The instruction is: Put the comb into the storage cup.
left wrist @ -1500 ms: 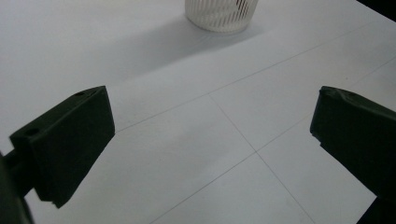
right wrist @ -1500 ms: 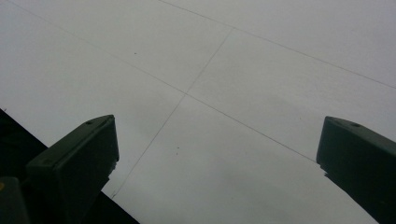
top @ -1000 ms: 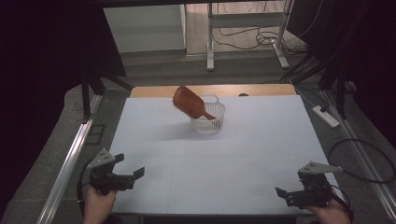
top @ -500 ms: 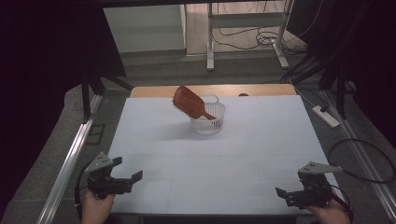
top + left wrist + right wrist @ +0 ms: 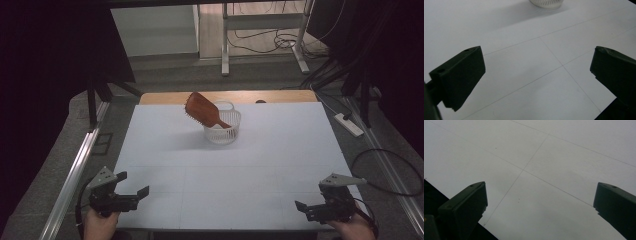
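Note:
A brown wooden hairbrush (image 5: 204, 111) leans tilted in a small white slotted basket (image 5: 223, 131) at the far middle of the white table (image 5: 220, 170); its head sticks out up and to the left. The basket's base (image 5: 545, 3) shows at the top of the left gripper view. My left gripper (image 5: 135, 194) is held at the table's near left corner, open, nothing between its jaws. At the near right corner my right gripper (image 5: 301, 208) is open too and holds nothing. In both gripper views the jaws stand wide apart over bare table.
A white power strip (image 5: 349, 124) lies on the floor to the right of the table, with a black cable (image 5: 385, 172) looping nearby. A metal rail (image 5: 72, 172) runs along the left side. Desk legs and cables stand beyond the far edge.
My left gripper has drifted slightly down and to the left toward the near corner. The right gripper, brush and basket have not moved.

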`<state>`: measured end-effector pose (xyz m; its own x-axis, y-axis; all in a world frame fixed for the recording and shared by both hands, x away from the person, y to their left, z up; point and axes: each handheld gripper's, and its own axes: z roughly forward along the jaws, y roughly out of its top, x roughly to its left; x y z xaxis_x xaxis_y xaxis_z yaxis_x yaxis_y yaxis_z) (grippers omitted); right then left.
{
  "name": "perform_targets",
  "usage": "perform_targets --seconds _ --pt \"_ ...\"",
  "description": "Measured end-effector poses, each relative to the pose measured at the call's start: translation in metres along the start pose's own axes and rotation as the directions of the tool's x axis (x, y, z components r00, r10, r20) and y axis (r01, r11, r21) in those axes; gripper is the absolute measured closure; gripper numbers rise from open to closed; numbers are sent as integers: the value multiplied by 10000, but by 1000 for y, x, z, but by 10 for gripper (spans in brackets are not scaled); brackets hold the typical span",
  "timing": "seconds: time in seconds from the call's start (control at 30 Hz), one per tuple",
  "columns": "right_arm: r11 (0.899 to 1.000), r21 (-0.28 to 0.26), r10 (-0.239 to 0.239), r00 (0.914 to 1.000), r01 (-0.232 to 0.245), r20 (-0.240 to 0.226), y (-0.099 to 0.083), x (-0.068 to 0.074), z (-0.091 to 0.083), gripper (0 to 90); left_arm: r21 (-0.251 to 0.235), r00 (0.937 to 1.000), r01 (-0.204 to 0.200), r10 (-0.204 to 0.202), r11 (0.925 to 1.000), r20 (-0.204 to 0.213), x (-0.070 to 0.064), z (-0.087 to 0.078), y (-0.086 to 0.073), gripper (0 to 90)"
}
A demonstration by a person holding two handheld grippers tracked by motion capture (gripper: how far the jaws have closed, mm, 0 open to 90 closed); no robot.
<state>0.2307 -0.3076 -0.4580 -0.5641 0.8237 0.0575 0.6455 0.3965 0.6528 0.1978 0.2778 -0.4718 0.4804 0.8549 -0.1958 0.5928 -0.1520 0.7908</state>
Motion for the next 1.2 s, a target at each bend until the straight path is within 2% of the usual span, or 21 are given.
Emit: perform_targets --seconds 1.2 --pt "10000 21 3 10000 -4 32 0 0 0 0 276 9995 288 -285 9992 -127 2 -13 -18 0"
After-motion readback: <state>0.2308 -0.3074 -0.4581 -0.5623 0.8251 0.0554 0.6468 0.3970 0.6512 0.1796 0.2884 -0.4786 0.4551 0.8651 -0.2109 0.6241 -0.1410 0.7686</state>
